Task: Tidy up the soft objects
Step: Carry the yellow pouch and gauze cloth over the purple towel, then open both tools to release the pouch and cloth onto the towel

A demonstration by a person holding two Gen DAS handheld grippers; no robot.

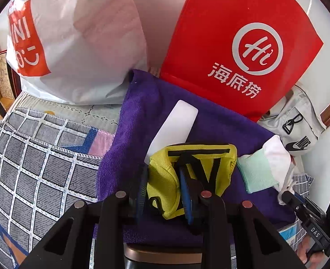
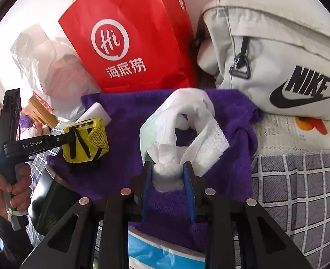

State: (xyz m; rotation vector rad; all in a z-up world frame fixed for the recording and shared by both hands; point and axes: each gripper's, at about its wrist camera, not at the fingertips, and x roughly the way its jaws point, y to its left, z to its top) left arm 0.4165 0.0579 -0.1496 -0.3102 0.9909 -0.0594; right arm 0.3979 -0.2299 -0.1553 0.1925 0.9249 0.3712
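A purple towel (image 1: 142,116) (image 2: 129,105) lies spread on the bed. My left gripper (image 1: 165,192) is shut on a yellow mesh pouch with black straps (image 1: 165,174) (image 2: 84,143) held over the towel. My right gripper (image 2: 168,174) is shut on a white and mint soft cloth bundle (image 2: 187,121), also seen in the left wrist view (image 1: 263,168), above the towel's middle. A white sponge block (image 1: 176,125) (image 2: 97,112) lies on the towel behind the pouch.
A red paper bag (image 1: 239,44) (image 2: 124,38) and a white plastic bag (image 1: 75,44) (image 2: 52,67) stand behind the towel. A grey Nike bag (image 2: 277,67) (image 1: 299,130) sits at the right. A grey checked bedsheet (image 1: 30,168) (image 2: 299,190) surrounds the towel.
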